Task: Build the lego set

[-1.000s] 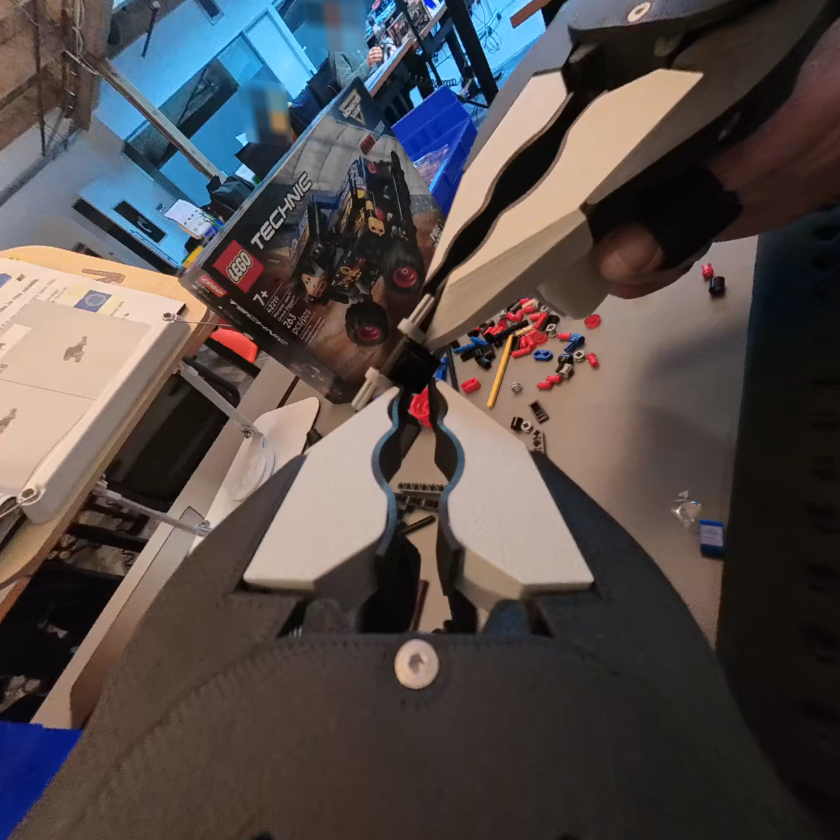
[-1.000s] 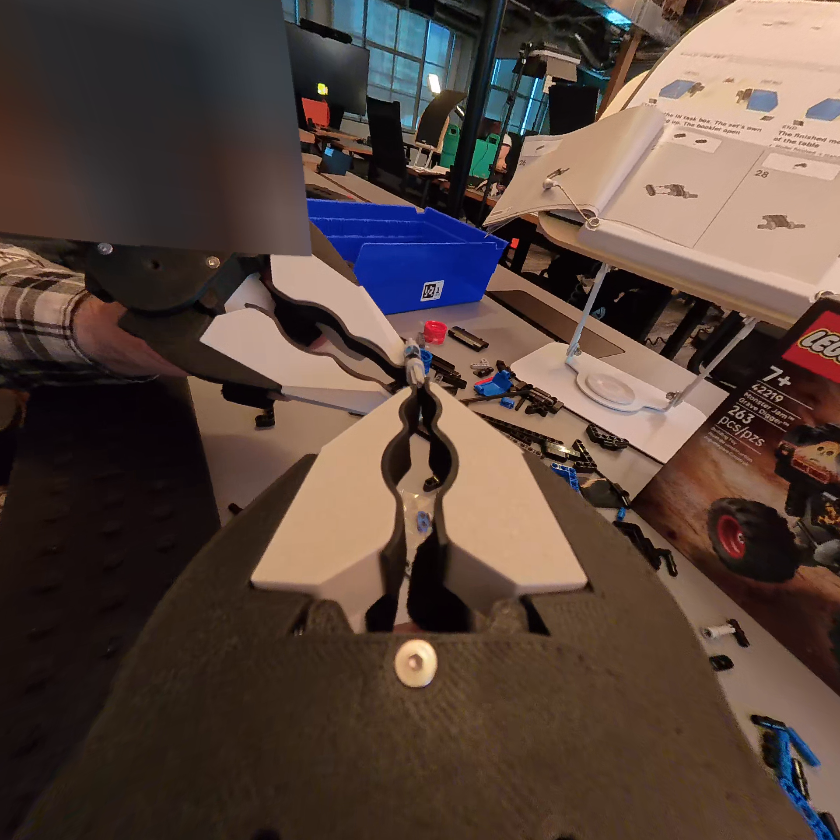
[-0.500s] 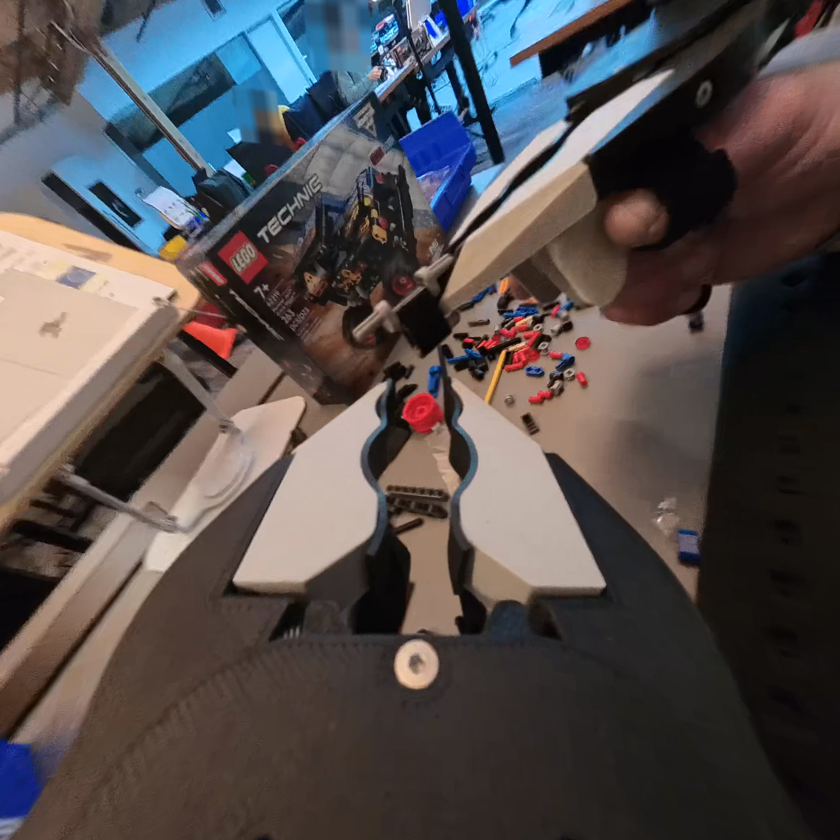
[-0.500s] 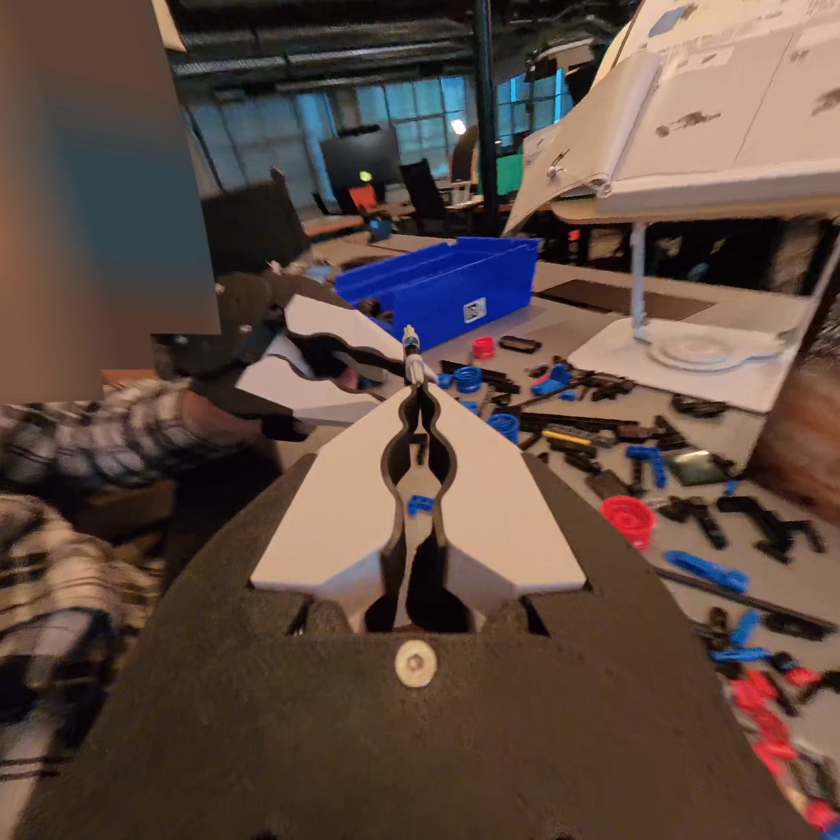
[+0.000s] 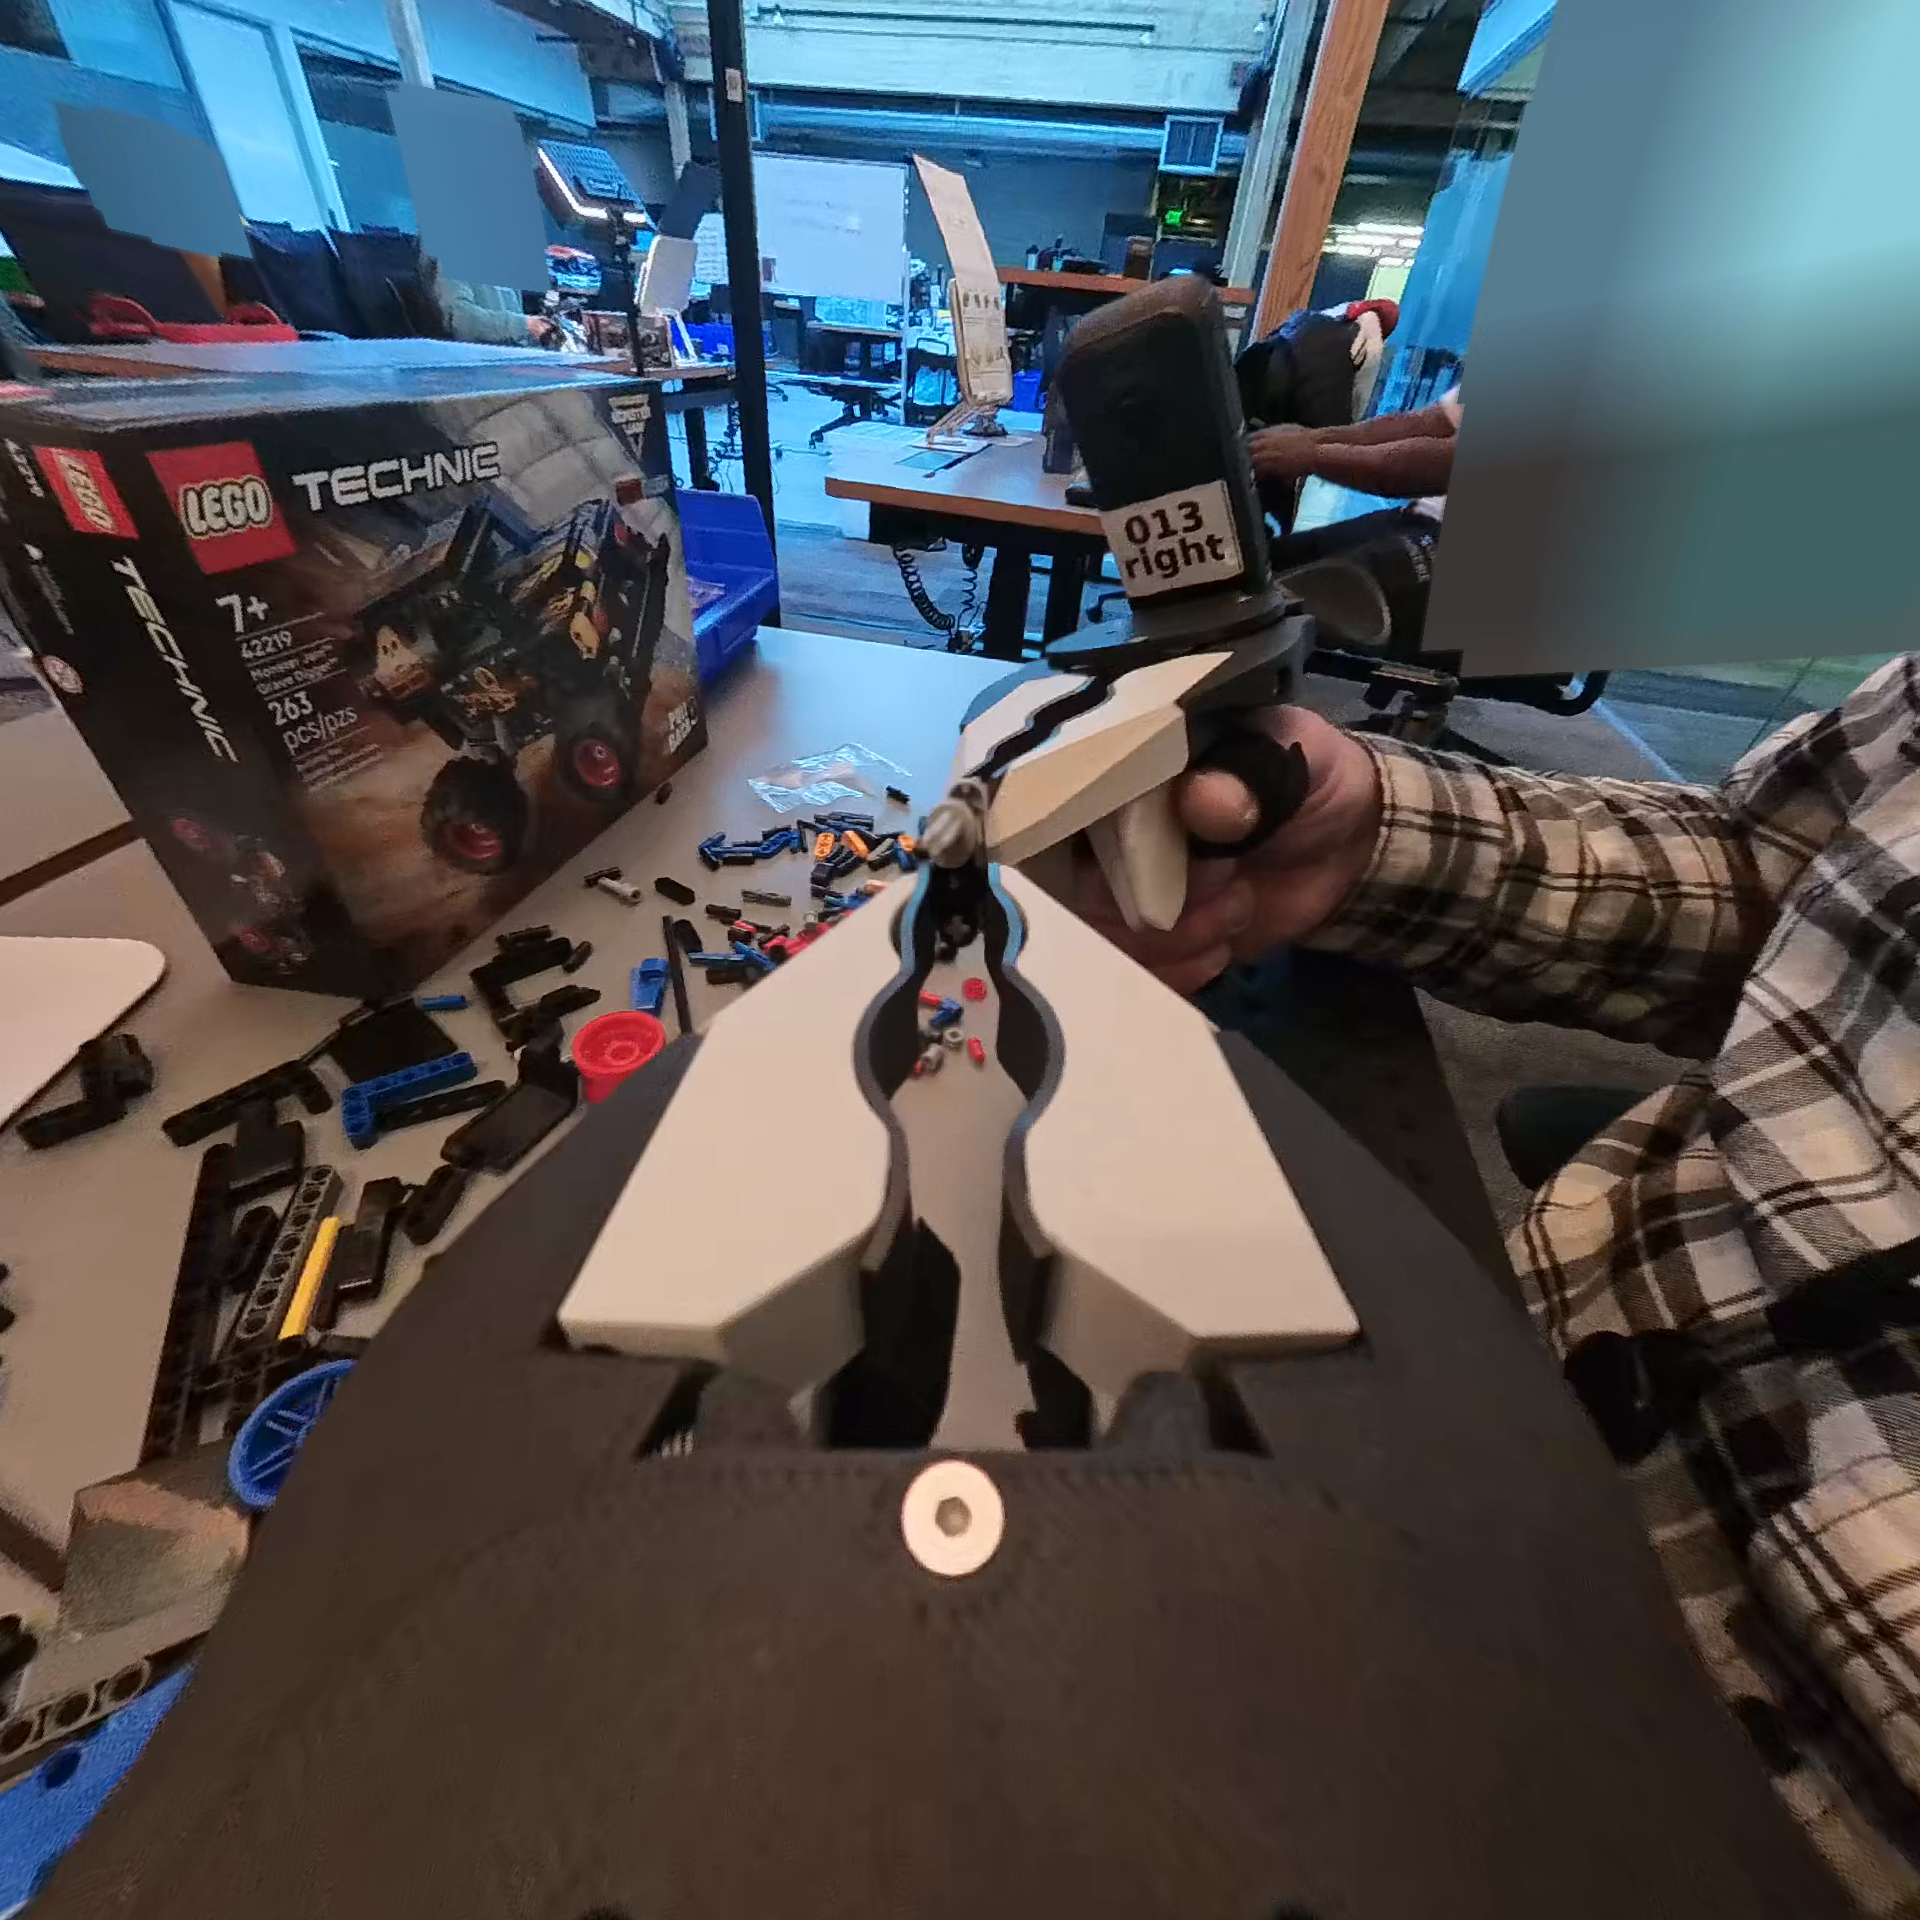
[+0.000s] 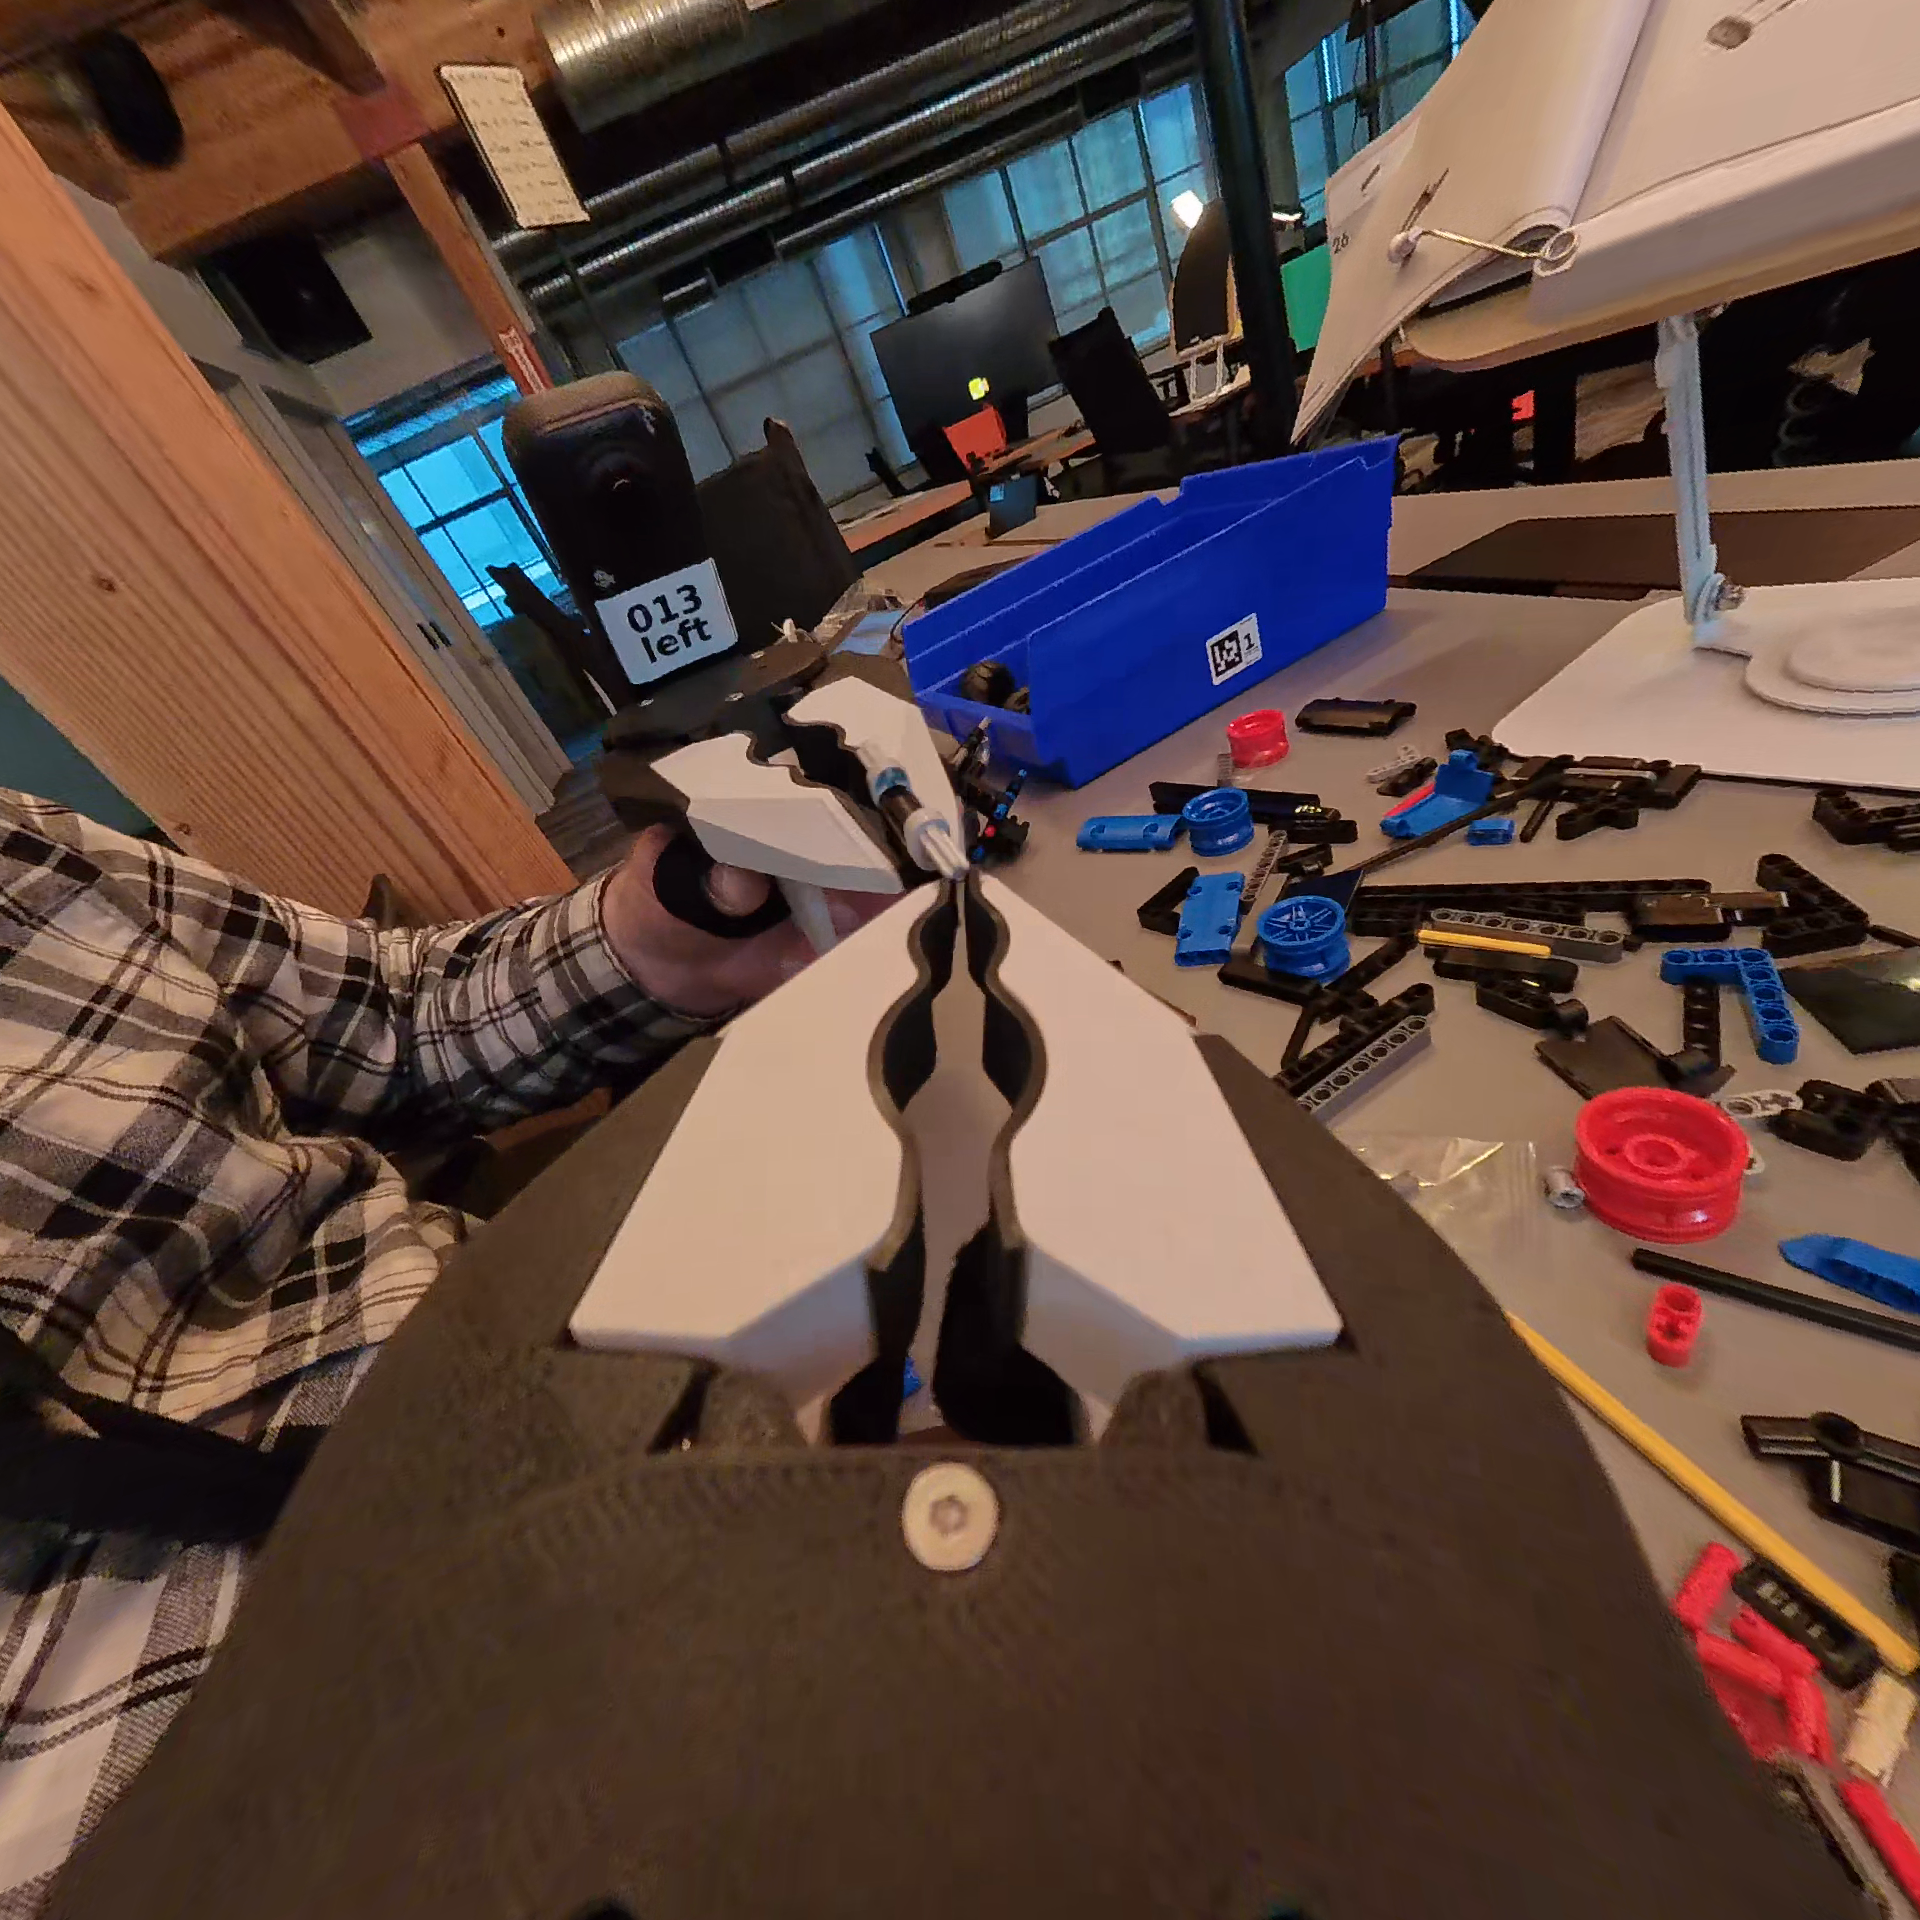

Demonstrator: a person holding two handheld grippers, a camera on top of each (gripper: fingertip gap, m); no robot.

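above the table (image 6: 1475,1081), both grippers — left gripper (image 5: 951,894), right gripper (image 6: 961,883) — pinching one small assembly (image 6: 920,821)

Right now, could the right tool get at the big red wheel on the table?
Probably, but not yet: the big red wheel lies uncovered beside the right tool, whose jaws are shut on the axle piece.

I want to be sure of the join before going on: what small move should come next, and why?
Probably press the right hand-held gripper gently along the pin assembly toward the left hand-held gripper. Both are shut on it tip to tip, and its grey end sits right at the right tips, so it seems not fully seated.
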